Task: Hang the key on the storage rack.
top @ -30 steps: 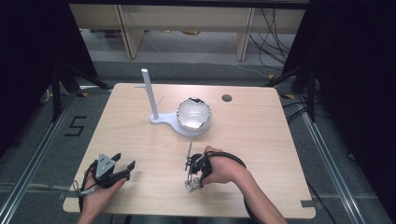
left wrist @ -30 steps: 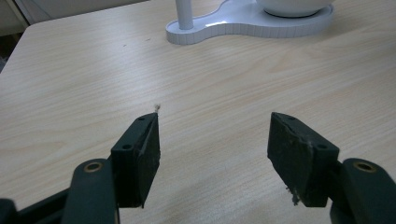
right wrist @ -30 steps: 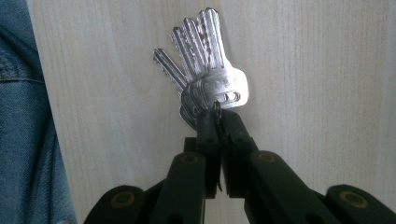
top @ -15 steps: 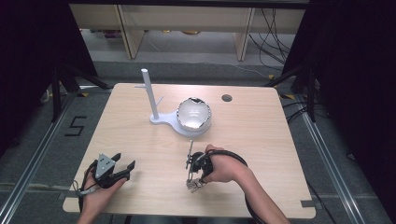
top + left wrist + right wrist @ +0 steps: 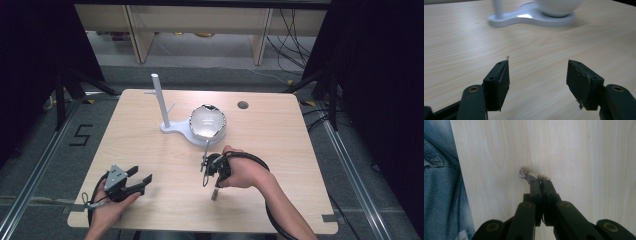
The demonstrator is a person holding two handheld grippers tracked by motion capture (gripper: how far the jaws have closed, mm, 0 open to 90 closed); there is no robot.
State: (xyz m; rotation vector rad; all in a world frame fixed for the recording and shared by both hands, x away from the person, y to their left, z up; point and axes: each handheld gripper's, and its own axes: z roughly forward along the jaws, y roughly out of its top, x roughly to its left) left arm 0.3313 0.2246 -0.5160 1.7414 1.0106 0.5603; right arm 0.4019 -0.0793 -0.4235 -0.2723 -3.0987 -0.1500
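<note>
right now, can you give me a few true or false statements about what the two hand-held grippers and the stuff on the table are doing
1. The right hand-held gripper is shut on a small shiny metal piece. True.
2. The left hand-held gripper grips the bowl. False: its jaws stand open with nothing between them, above bare table.
3. The bowl sits on a white stand with an upright post. True.
4. The bowl lies at the table's near edge. False: it sits toward the far side, beyond both grippers.

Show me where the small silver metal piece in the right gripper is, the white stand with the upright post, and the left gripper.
Small silver metal piece (image 5: 529,175), right gripper view, its shiny end past the shut jaws.
White stand with upright post (image 5: 159,100), high view, mid-post.
Left gripper (image 5: 537,77), left gripper view, midway between its open jaws.
</note>
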